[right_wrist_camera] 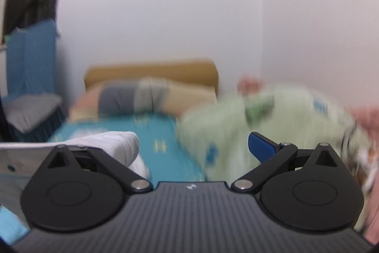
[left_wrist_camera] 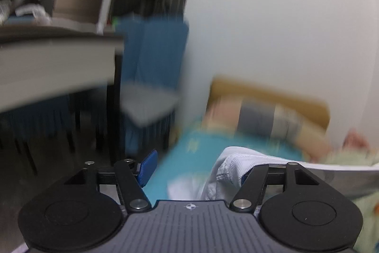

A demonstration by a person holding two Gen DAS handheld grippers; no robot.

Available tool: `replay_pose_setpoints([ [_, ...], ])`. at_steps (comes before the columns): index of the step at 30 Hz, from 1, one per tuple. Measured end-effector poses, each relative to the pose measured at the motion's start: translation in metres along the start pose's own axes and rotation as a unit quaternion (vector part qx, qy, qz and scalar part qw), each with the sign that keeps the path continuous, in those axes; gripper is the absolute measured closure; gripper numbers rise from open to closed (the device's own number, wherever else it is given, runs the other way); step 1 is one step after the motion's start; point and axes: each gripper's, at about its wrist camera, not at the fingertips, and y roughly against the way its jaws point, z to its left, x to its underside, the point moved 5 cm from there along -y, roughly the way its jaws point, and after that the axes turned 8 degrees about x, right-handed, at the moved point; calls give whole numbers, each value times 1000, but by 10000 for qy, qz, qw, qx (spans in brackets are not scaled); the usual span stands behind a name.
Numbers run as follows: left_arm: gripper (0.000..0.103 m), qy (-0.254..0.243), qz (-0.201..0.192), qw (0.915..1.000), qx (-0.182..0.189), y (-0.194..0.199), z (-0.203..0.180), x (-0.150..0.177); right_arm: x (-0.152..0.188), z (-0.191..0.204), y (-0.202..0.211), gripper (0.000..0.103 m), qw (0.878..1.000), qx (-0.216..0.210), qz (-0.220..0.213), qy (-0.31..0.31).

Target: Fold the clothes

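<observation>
Over the bed point(right_wrist_camera: 163, 146): one white garment point(left_wrist_camera: 227, 172), draped on one finger of each of two grippers, left point(left_wrist_camera: 193, 168) and right point(right_wrist_camera: 194, 148), jaws spread wide; far back, one pillow point(right_wrist_camera: 132, 98).

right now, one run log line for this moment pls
step: fold clothes, mid-lift | left gripper: open, white garment draped over one finger | right gripper: open, same garment on one finger | below: teal bedsheet | views blurred

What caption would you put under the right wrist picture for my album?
Right gripper, fingers wide apart, with white cloth draped over one finger, above a teal bed sheet beside a pale green blanket.
</observation>
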Motion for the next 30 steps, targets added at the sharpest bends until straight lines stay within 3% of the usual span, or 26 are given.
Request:
replay_pose_setpoints([
  [4, 43, 69, -858, 9961, 180, 49, -13, -92, -99, -1, 49, 0, 9966, -237, -776, -111],
  [9, 43, -135, -1775, 9828, 486, 119, -44, -207, -214, -18, 118, 0, 9854, -398, -1633, -288],
  [13, 41, -320, -2266, 9705, 759, 168, -72, -285, -287, -41, 167, 0, 9761, -436, -2082, -448],
  [16, 39, -458, -2454, 9636, 961, 193, -89, -323, -324, -59, 194, 0, 9705, -468, -2289, -599],
  [19, 39, -422, -2378, 9630, 1194, 199, -101, -343, -345, -68, 208, 0, 9663, -379, -2492, -512],
  [22, 38, -232, -2134, 9668, 1385, 186, -100, -340, -350, -71, 203, 0, 9681, -392, -2437, -429],
  [25, 38, -29, -1767, 9723, 1533, 135, -89, -319, -341, -67, 181, 0, 9734, -459, -2207, -416],
  [30, 36, 88, -1121, 9809, 1587, 22, -71, -271, -306, -42, 124, 0, 9815, -225, -1899, 10],
])
